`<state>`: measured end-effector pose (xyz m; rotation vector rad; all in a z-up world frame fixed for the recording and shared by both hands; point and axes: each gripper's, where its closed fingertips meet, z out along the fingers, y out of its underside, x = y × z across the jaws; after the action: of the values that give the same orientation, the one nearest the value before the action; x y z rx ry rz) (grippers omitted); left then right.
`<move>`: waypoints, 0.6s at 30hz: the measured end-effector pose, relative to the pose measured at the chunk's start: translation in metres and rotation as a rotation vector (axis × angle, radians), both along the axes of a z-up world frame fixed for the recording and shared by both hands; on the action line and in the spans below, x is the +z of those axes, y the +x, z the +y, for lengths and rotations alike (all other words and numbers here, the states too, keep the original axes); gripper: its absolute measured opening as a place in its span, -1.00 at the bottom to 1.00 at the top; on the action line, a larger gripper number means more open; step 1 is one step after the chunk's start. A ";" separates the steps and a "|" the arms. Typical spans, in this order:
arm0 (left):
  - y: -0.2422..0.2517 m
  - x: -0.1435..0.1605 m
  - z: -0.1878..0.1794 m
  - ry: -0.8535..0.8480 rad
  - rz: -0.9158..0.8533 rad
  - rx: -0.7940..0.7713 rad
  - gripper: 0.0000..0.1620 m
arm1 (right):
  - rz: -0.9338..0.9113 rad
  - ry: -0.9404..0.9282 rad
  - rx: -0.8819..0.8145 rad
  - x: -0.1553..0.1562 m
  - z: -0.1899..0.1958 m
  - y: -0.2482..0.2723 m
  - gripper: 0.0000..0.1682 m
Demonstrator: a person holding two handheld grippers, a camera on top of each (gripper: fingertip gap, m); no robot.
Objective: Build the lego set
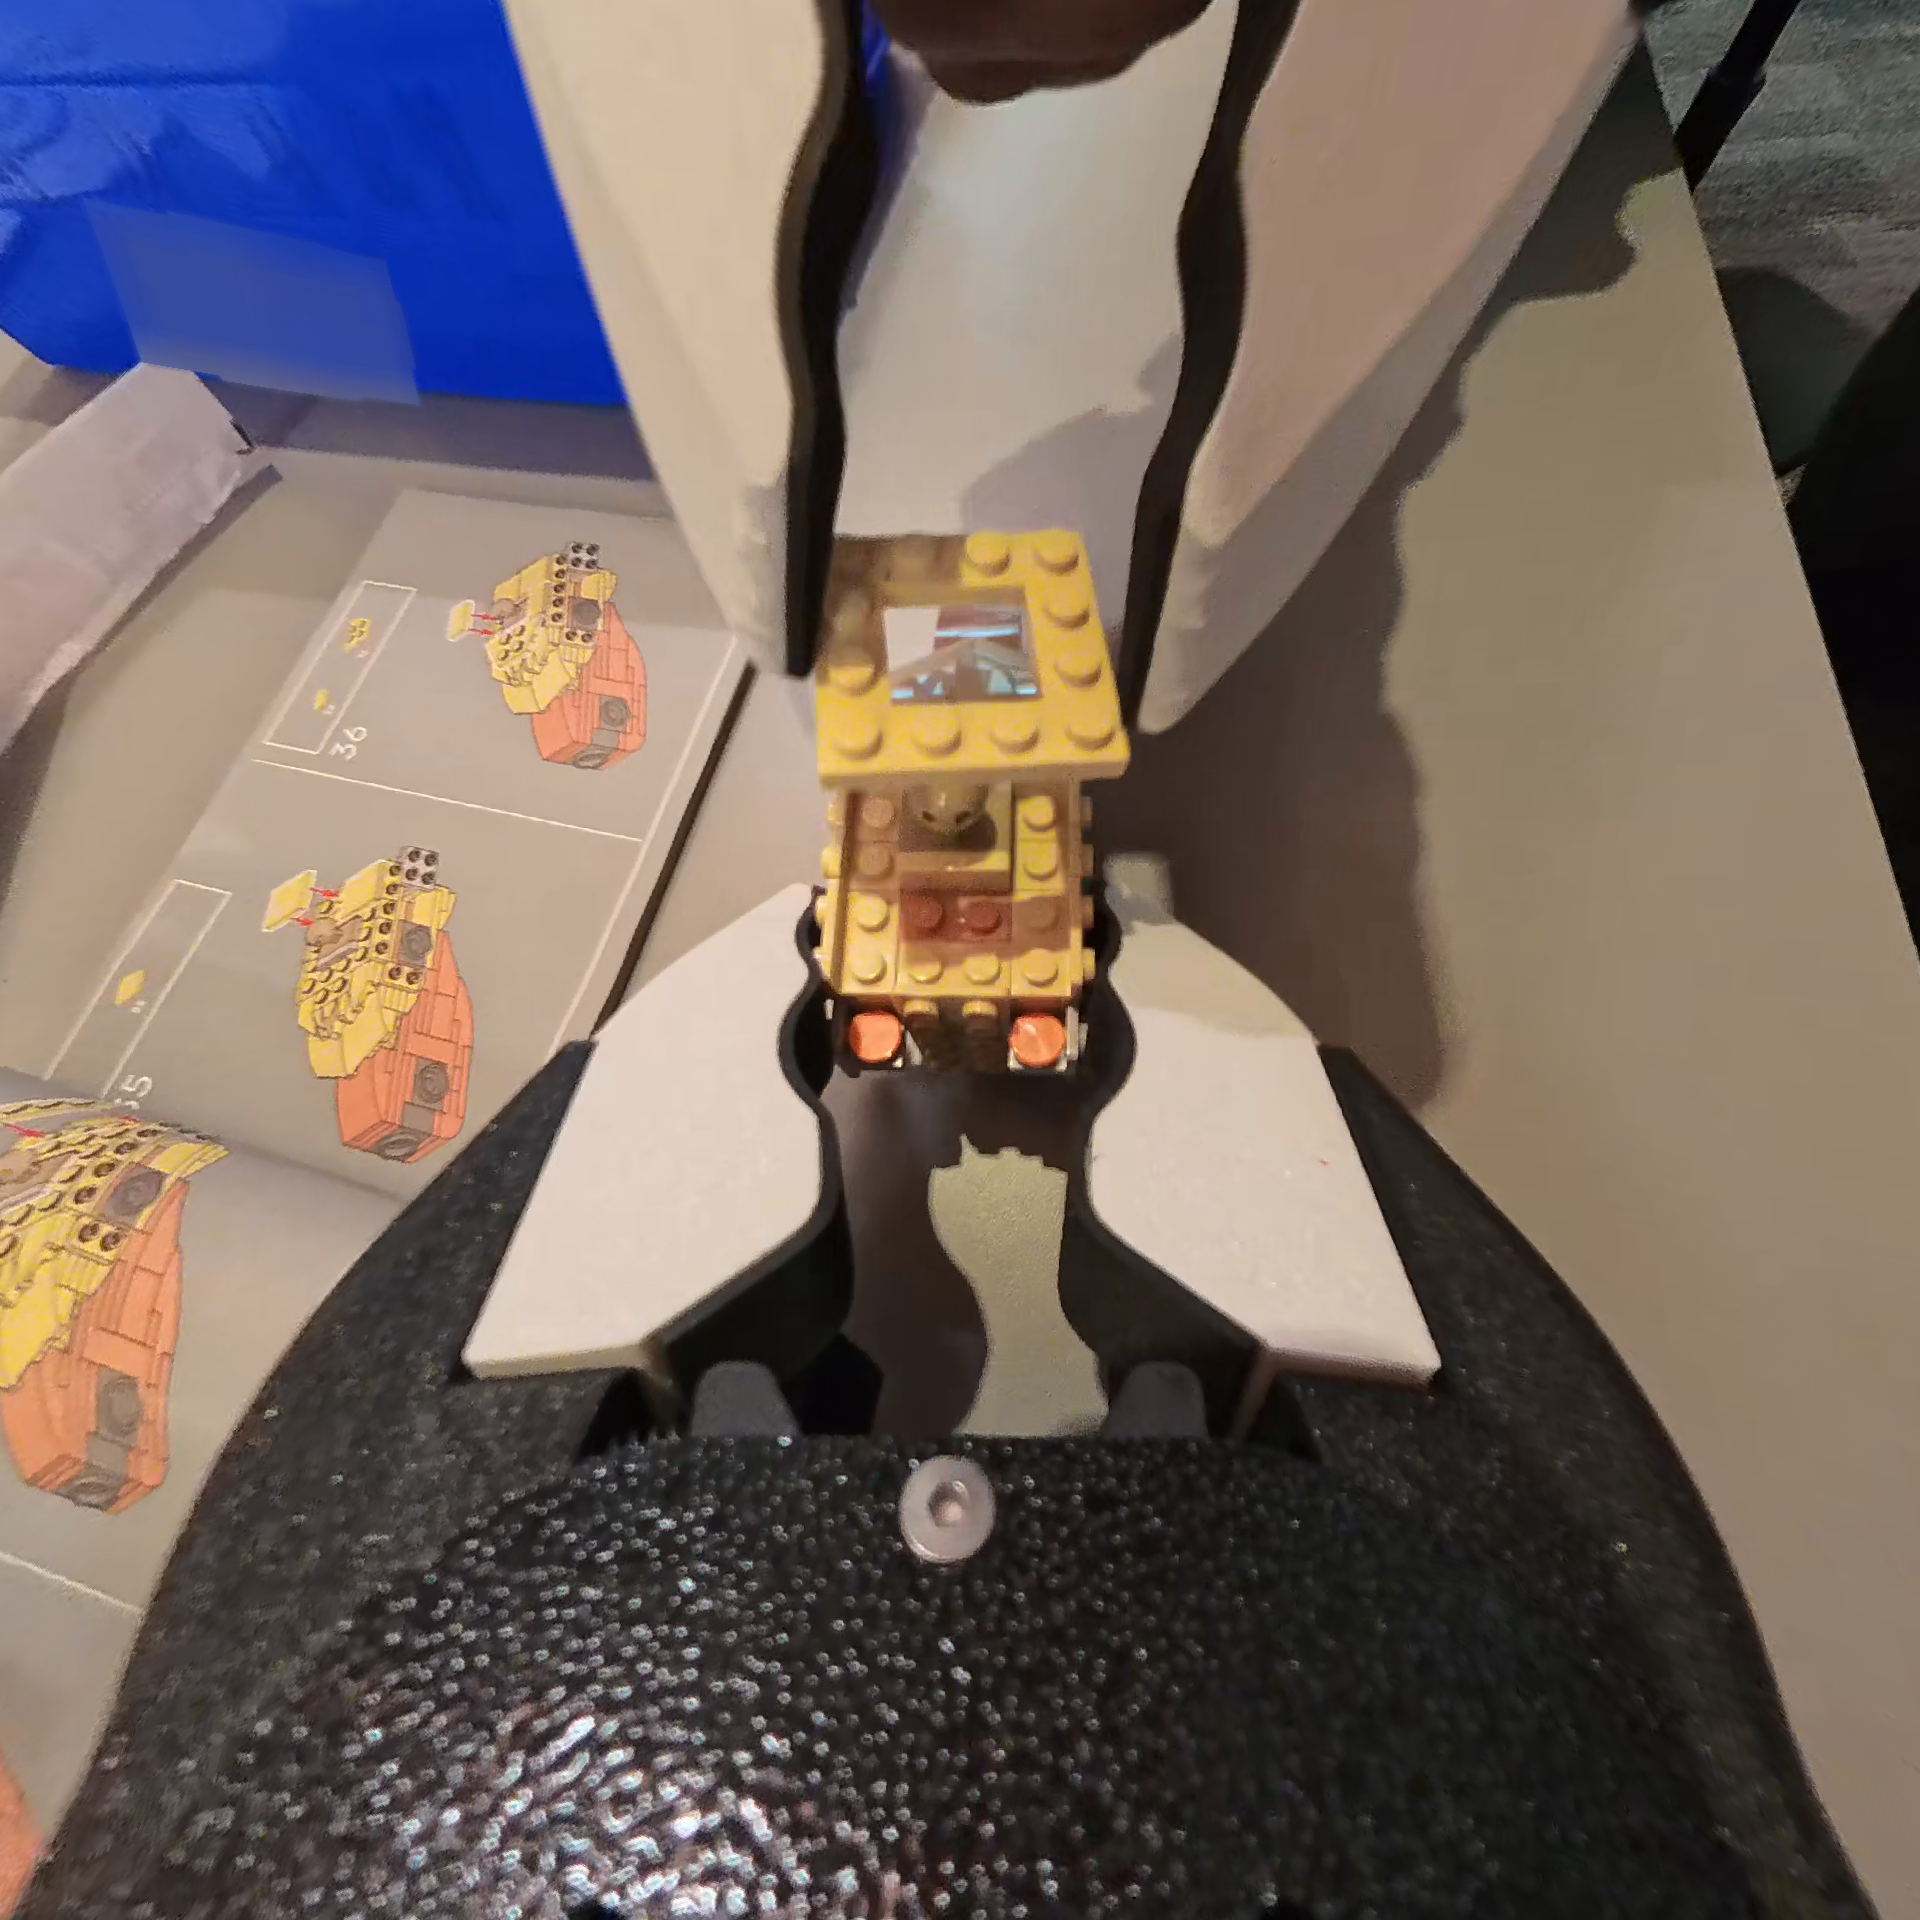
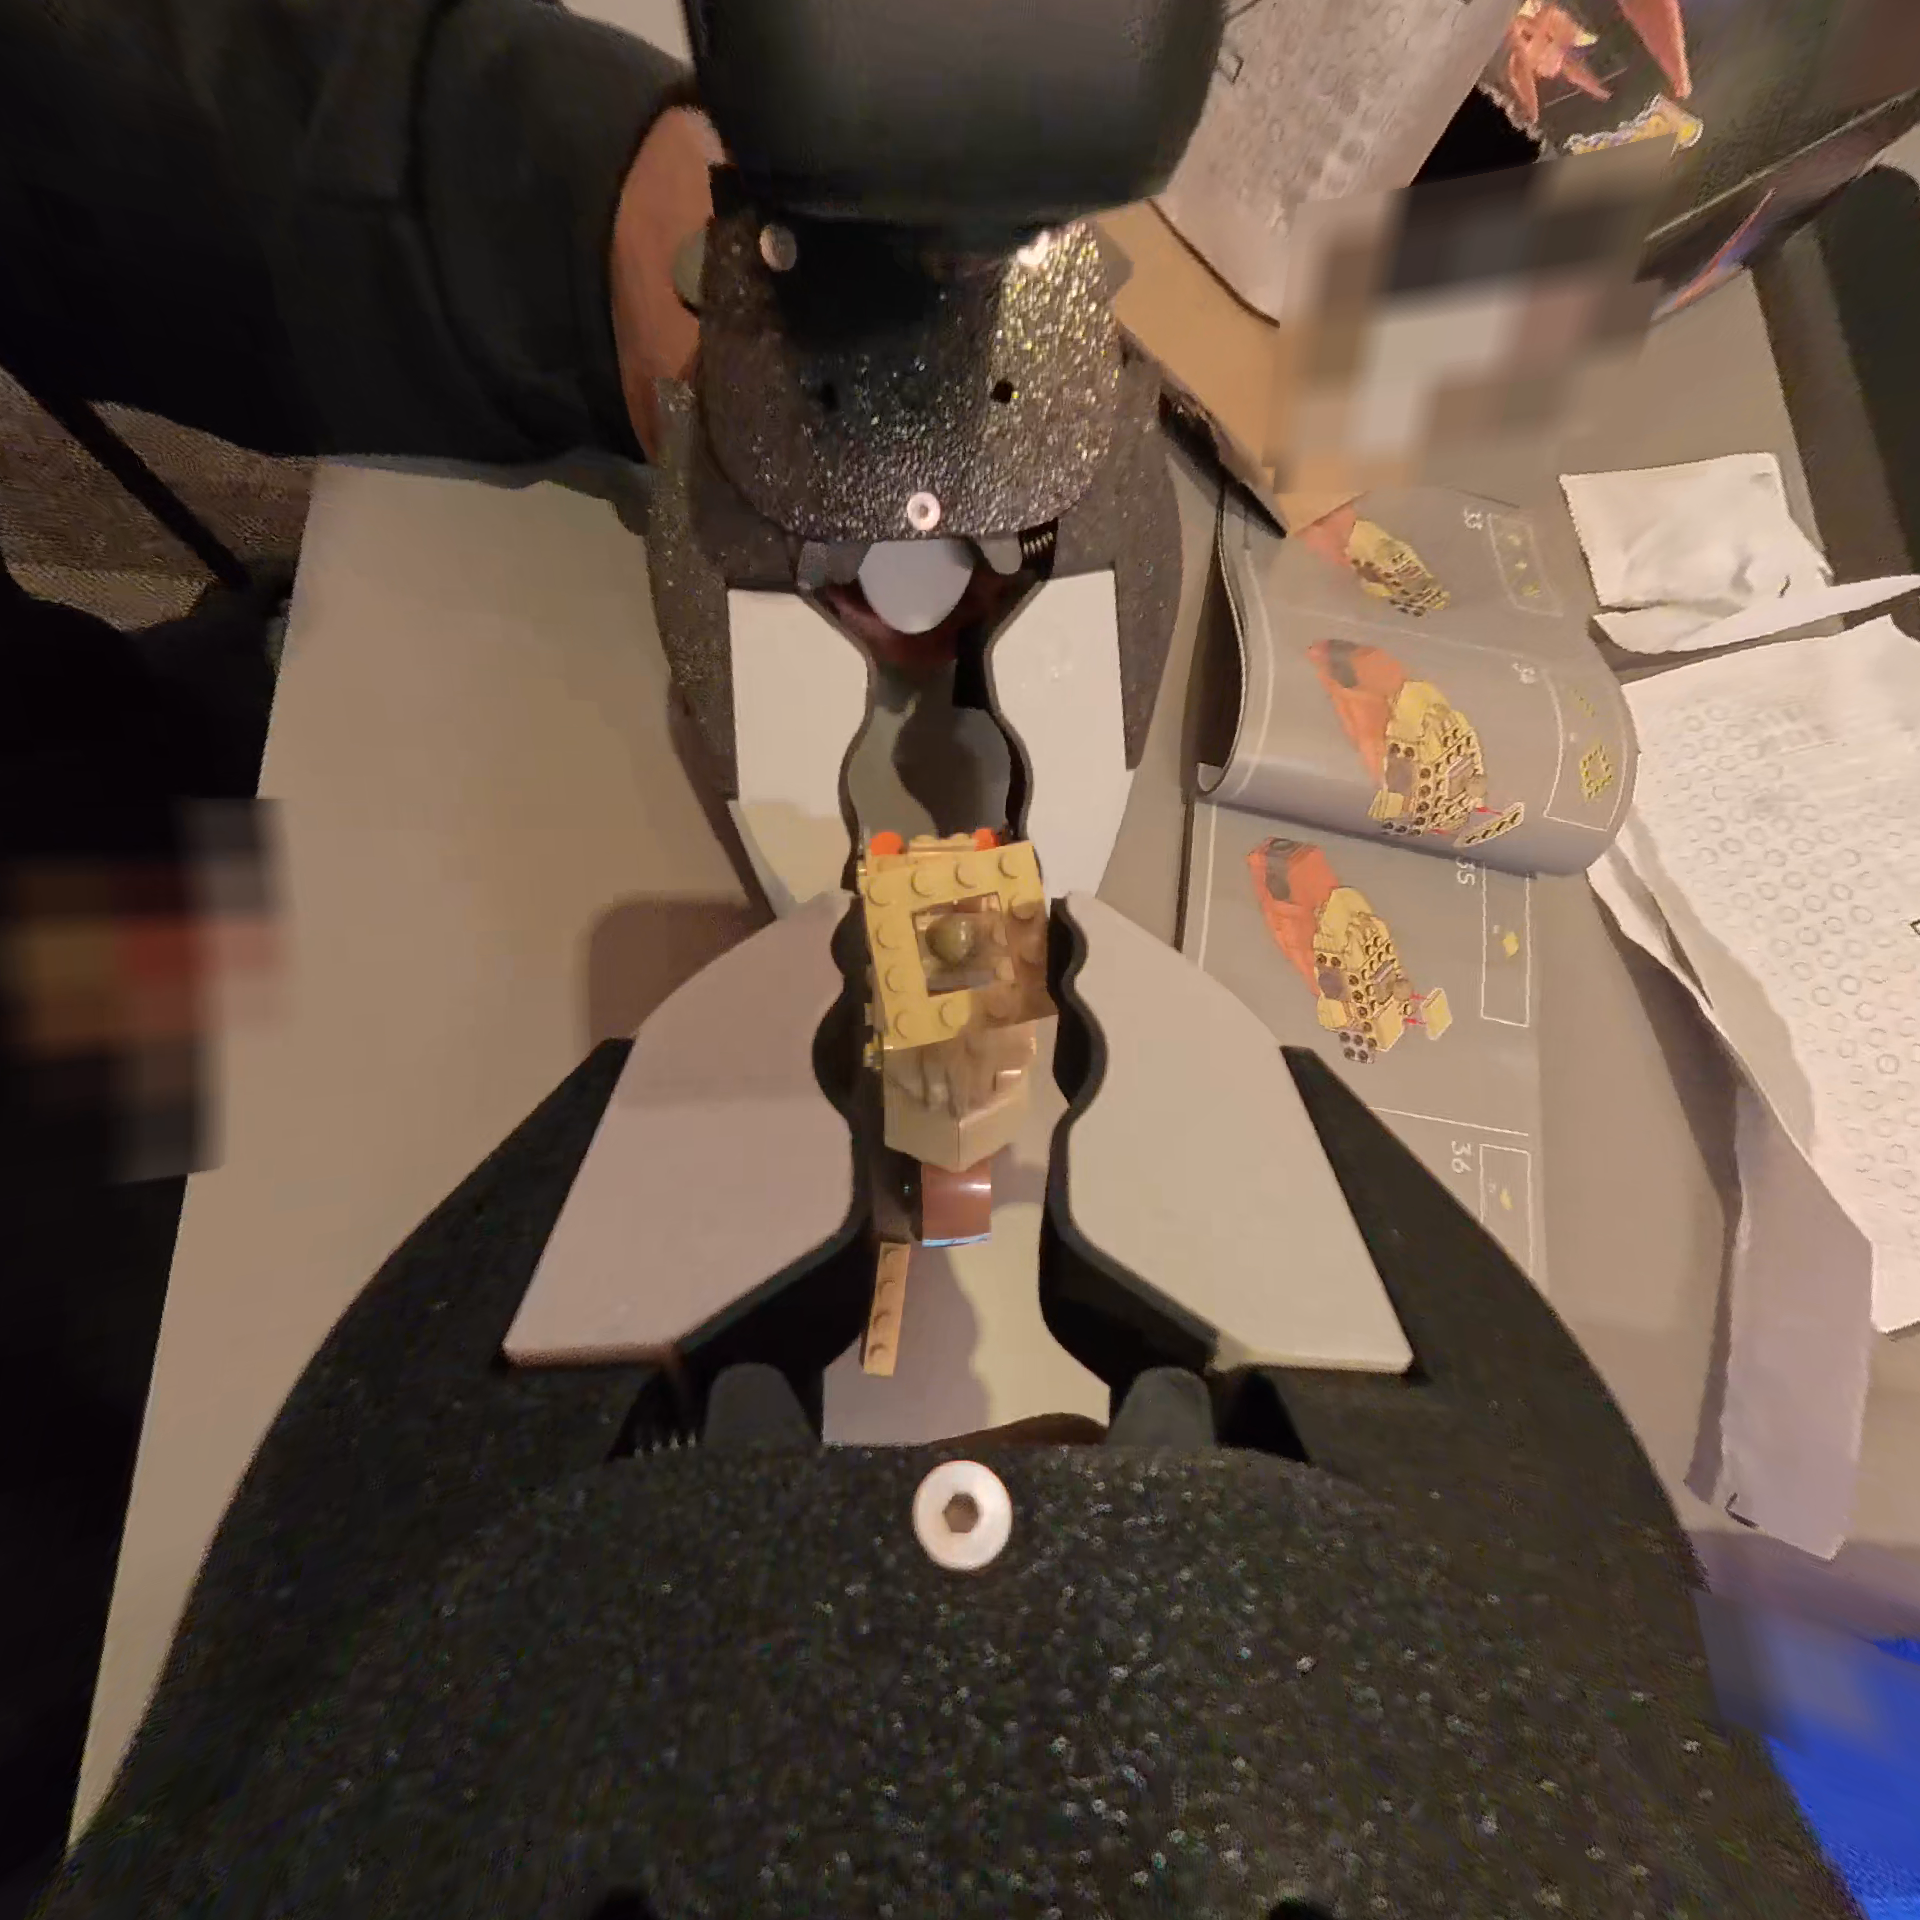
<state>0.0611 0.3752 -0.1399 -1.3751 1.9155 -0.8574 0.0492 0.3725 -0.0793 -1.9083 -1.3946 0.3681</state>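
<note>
**A:** What do I have, from the left?

**B:** In the left wrist view, a glossy blue box [image 1: 260, 156] sits far left. Below it an open grey instruction booklet [image 1: 416, 810] lies flat on the matte grey table [image 1: 1558, 935]. In the centre, my left gripper [image 1: 956, 997] is clenched on the lower body of the small tan brick model [image 1: 956, 914], holding it above the table. From above, my right gripper [image 2: 951, 956] pinches a square tan studded frame plate [image 1: 966, 743] by two opposite edges, and the plate sits over the top of the model.

**A:** What could go wrong?

**B:** The plate looks slightly tilted. If I press while it is skewed, I think the studs may not seat and one corner could ride up. Pressing hard against so narrow a grip might also twist the model out of the left fingers or pop lower bricks loose.

**A:** Does the other camera add anything?

**B:** Yes. The right wrist view looks down through the plate's opening onto a round olive knob [image 2: 954, 940], so I can check centring there. It also shows a brown piece [image 2: 961, 1205] hanging under the model, and crumpled white paper bags [image 2: 1766, 935] far right. Only the left view shows the stack side-on, including the gap beneath the plate.
</note>
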 end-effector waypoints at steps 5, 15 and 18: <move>-0.001 0.000 0.001 0.005 0.002 0.004 -0.44 | -0.036 -0.055 -0.034 -0.010 0.003 -0.001 -0.61; 0.001 0.000 0.000 0.009 0.002 0.002 -0.44 | -0.054 -0.087 -0.069 -0.024 0.005 -0.002 -0.60; 0.000 -0.001 -0.001 0.008 0.004 -0.001 -0.44 | -0.051 -0.092 -0.075 -0.026 0.005 -0.002 -0.60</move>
<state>0.0614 0.3745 -0.1404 -1.3716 1.9210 -0.8475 0.0474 0.3773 -0.1055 -2.0518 -1.3551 0.3550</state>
